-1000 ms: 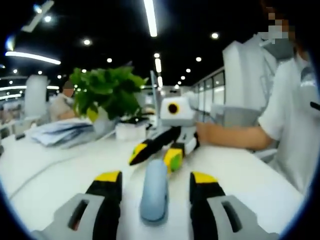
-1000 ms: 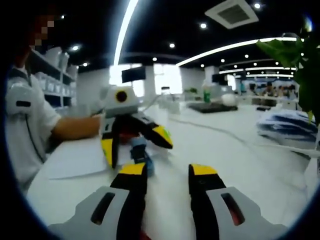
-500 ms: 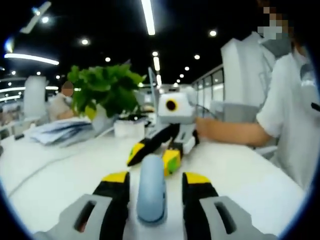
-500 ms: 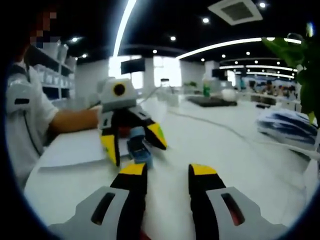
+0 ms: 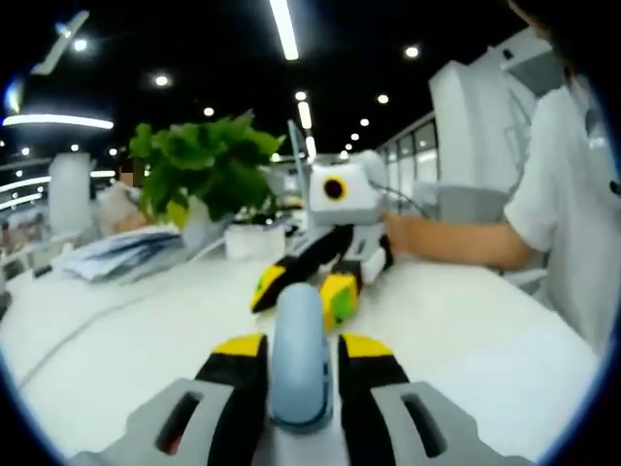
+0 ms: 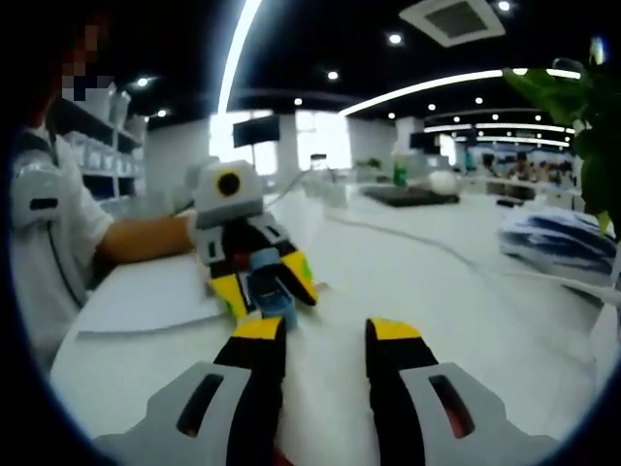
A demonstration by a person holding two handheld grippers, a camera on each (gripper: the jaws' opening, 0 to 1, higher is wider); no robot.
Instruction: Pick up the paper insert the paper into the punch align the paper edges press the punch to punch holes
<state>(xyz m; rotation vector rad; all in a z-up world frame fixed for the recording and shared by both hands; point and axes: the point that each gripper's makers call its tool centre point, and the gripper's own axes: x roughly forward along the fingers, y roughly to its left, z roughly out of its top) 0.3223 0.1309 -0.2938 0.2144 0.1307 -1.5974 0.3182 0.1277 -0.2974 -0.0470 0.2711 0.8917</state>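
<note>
A light-blue hole punch (image 5: pixel 299 357) lies lengthwise on the white table, and my left gripper (image 5: pixel 301 348) is shut on it, one yellow-tipped jaw against each side. Just beyond it in the left gripper view my right gripper (image 5: pixel 303 289) rests low over the table with its fingers apart. In the right gripper view my right gripper (image 6: pixel 325 335) is open with nothing between its jaws. Ahead of it my left gripper (image 6: pixel 260 283) clasps the punch (image 6: pixel 272 291). A white paper sheet (image 6: pixel 146 301) lies flat beside them, toward the person.
A potted green plant (image 5: pixel 204 175) and a stack of papers (image 5: pixel 116 254) stand at the table's far side. A thin cable (image 6: pixel 456 267) runs across the tabletop. The person's forearm (image 6: pixel 146 240) and white sleeve sit close behind the grippers.
My left gripper's jaws have closed in from wide apart onto the sides of the punch. The right gripper has stayed open in about the same place.
</note>
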